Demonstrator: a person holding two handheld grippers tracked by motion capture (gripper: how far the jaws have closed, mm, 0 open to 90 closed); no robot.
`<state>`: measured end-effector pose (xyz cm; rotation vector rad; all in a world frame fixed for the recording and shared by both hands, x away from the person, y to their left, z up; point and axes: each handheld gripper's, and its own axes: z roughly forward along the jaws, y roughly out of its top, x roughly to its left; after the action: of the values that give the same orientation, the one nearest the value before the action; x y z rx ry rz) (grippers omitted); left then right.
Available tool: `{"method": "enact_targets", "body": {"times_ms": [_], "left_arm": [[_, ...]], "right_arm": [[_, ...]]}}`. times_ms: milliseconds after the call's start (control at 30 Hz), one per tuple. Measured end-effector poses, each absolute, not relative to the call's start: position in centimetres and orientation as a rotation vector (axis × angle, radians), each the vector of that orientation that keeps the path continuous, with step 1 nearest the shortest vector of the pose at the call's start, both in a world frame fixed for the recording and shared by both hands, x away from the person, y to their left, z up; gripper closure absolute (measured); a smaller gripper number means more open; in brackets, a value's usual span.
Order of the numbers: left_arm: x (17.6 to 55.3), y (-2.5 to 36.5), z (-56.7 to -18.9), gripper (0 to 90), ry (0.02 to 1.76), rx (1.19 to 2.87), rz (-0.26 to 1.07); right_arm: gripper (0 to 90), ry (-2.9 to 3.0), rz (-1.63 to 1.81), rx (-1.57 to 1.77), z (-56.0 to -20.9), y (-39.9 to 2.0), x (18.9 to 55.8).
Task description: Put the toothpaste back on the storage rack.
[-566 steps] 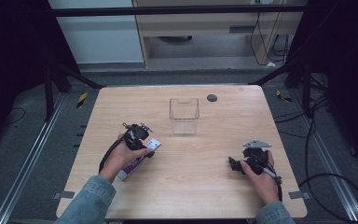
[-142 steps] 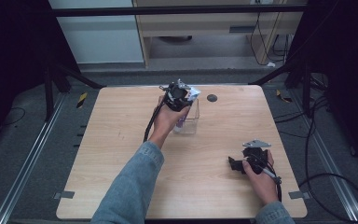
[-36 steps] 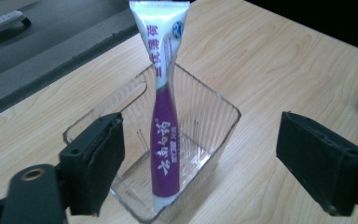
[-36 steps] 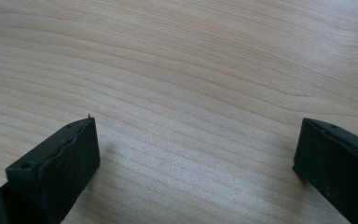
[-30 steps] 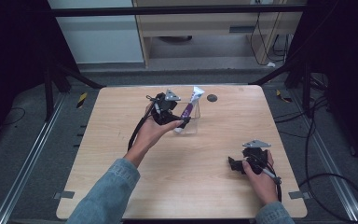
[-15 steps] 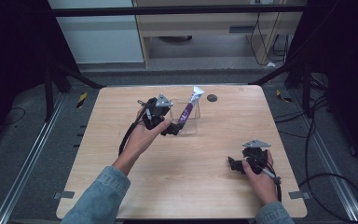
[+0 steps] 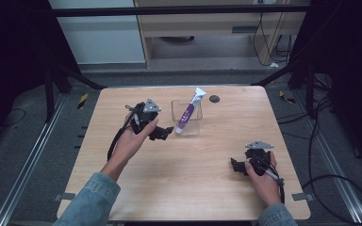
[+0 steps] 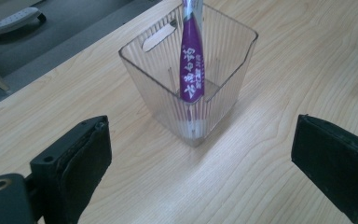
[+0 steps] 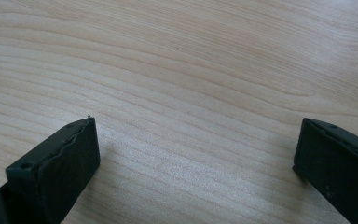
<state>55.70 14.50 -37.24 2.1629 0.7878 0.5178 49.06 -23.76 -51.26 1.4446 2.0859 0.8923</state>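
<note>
Light wood surface (image 7: 184, 165) w/ a clear ribbed plastic cup (image 7: 186, 117) standing upright near its far middle. A purple & white tube (image 7: 187, 113) sits inside the cup, lower end at the bottom, leaning so its white top end pokes out over the far-right rim. In the left gripper view the cup (image 8: 191, 79) is square-ish w/ a slot cut near one rim, and the tube (image 8: 192, 65) has white lettering on the purple part. Left tongs (image 7: 162, 133) held in the person's left hand (image 7: 132, 141), just left of the cup, not touching it; jaws spread wide apart w/ nothing between them, cup seen past the gap in the left gripper view. Right tongs (image 7: 235, 165) down near the front-right of the surface in the right hand (image 7: 261, 176), well apart from the cup; jaws also released, wide gap, bare wood between them in the right gripper view. Small dark round thing (image 7: 214, 99) lies on the surface near the far edge, right of the cup; can't tell what it is. Denim sleeves at both forearms.
</note>
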Motion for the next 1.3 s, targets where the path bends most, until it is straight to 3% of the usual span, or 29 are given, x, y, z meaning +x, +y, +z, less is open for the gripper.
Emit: {"method": "enact_targets", "body": {"times_ms": [1300], "left_arm": [[52.4,23.9,-46.0,5.0,1.033,2.147,0.49]], "right_arm": [[0.5,2.087,0.891,1.446,-51.3,-23.7,49.0]]}}
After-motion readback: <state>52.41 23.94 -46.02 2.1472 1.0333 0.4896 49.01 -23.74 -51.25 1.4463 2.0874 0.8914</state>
